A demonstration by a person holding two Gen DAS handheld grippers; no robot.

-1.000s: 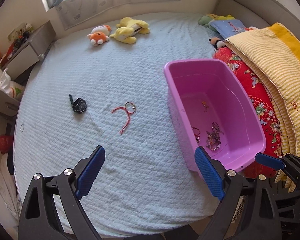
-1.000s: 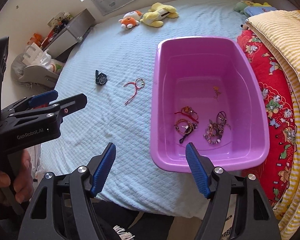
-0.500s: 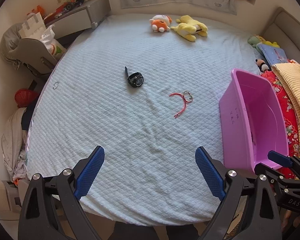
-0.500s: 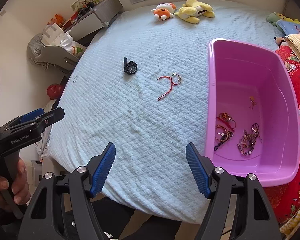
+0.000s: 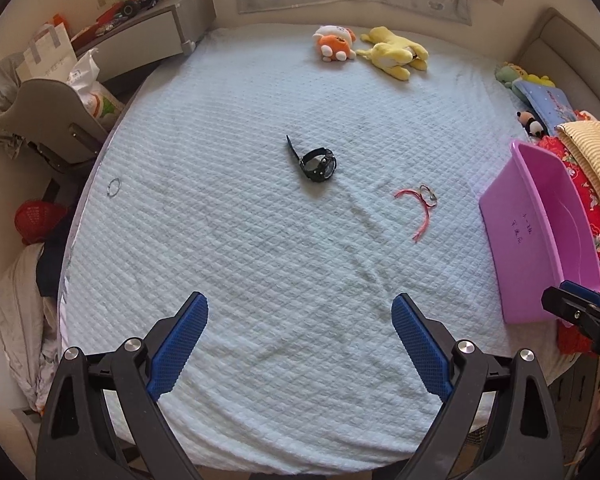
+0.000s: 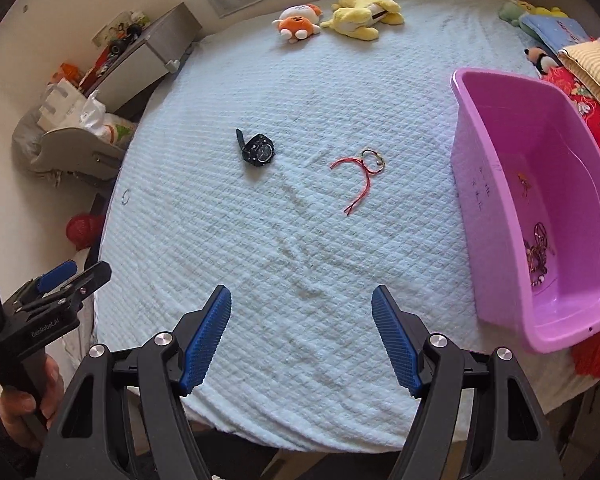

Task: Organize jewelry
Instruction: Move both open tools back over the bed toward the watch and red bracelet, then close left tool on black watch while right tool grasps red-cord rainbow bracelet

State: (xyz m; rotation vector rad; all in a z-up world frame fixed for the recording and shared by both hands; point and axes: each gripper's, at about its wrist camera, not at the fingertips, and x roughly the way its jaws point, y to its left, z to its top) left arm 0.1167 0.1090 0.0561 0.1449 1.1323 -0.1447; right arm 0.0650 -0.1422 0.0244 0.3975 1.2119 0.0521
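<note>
Two grippers are hovering over the near edge of a pale blue quilted bedspread (image 5: 236, 240), each with its blue-padded jaws spread wide and holding nothing: the left gripper (image 5: 300, 344) and the right gripper (image 6: 302, 332). Taking the pink plastic tub (image 6: 500, 216) as landmark, a red string bracelet (image 6: 360, 176) with a small ring at one end is lying on the bedspread to the tub's left, apart from it. A black wristwatch (image 6: 258, 150) is resting farther left of the tub, beyond the bracelet. A thin ring-shaped piece (image 5: 114, 187) is sitting far left of the tub, near the bedspread's edge. Inside the tub, a tangle of beaded jewelry (image 6: 538, 256) is lying on the floor, with a small orange piece (image 6: 524, 182) deeper in. Two plush toys, one orange and white (image 5: 334, 44) and one yellow (image 5: 394, 54), are lying well beyond the tub
</note>
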